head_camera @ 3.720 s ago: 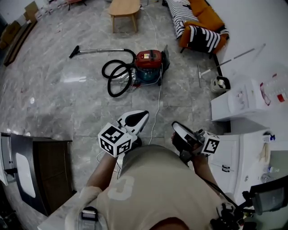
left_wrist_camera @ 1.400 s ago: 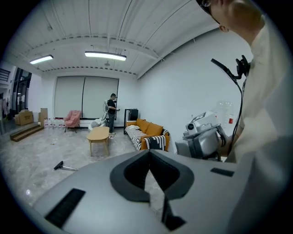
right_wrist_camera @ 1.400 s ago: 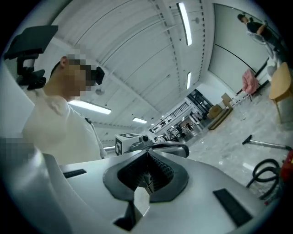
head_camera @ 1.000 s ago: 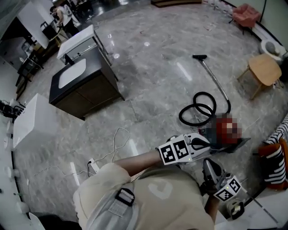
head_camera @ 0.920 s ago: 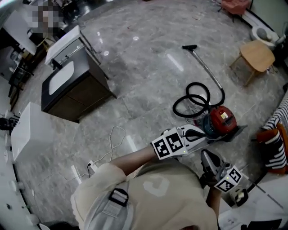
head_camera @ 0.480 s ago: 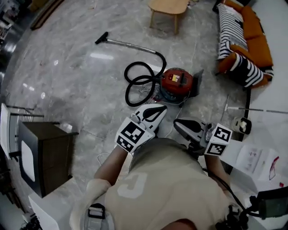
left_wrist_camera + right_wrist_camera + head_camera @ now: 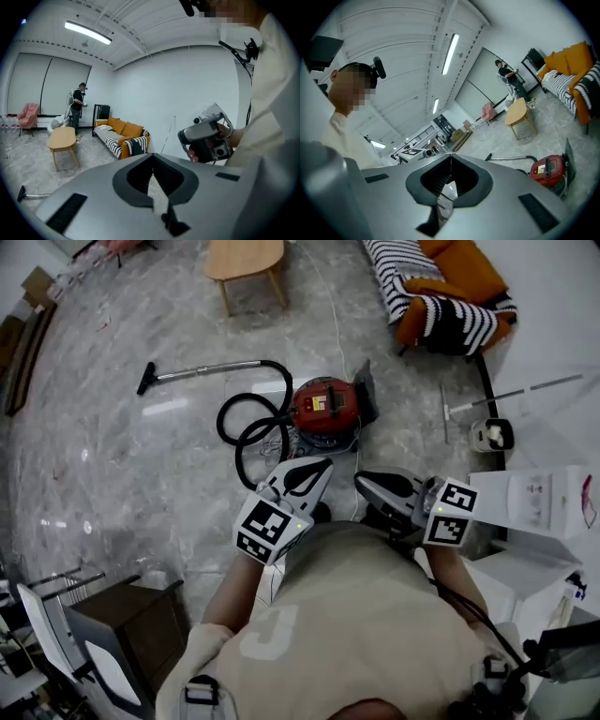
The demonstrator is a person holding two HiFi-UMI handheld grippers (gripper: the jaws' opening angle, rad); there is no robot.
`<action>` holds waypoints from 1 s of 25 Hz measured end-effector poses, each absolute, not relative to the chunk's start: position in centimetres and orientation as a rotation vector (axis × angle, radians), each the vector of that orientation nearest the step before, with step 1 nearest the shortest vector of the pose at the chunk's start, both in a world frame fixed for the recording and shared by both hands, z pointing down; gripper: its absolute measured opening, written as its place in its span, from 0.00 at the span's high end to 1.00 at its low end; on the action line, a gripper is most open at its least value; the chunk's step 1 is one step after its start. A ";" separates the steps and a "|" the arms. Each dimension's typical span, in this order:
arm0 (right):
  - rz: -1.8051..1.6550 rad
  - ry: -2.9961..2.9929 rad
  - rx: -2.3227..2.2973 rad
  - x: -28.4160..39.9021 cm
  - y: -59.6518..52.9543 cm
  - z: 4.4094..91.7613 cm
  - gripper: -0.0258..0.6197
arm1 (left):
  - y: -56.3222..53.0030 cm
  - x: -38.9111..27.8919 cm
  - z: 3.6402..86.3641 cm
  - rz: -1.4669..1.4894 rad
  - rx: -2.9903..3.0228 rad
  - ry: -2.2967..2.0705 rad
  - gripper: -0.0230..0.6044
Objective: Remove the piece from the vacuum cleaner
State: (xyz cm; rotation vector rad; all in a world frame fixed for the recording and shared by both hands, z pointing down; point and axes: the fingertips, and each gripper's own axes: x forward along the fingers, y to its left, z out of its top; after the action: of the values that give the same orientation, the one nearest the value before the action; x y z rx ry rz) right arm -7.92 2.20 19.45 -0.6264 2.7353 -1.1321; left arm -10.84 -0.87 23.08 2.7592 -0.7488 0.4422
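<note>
Grey marble-look floor fills the room, and the red vacuum cleaner [image 7: 323, 409] sits on it in the open. Its black hose [image 7: 246, 427] is coiled against its left side in the head view, and the wand [image 7: 206, 369] runs on from the hose further left. Beyond the vacuum cleaner stands a wooden table [image 7: 246, 259], and to its far right a striped and orange sofa [image 7: 441, 287]. Both grippers are held side by side close to the person's chest, on the near side of the vacuum cleaner and well apart from it. This looks like a carrying stance for walking up, since nothing is within reach yet. The left gripper [image 7: 322, 465] has its jaws pressed together with nothing between them. The right gripper [image 7: 362, 480] is likewise closed and empty. Both point forward toward the machine with elbows bent, the left tipped slightly downward and the right about level. Which piece is to come off cannot be told from here; hose and wand both appear attached.
</note>
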 end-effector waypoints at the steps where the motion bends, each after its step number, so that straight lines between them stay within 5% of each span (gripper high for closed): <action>1: -1.153 2.715 -0.646 -7.5 1.6 19.8 0.96 | -1.2 -10.3 23.2 0.457 2.763 -0.732 0.97; 25: -1.484 2.787 -0.498 11.2 -11.4 29.9 0.96 | -11.1 5.3 27.4 0.795 2.472 -1.082 0.97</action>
State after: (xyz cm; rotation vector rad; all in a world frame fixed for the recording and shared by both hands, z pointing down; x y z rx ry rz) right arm 11.19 -11.35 29.87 -0.4982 2.7874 -1.4844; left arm 5.29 -11.13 27.40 2.4719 -1.0820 0.7951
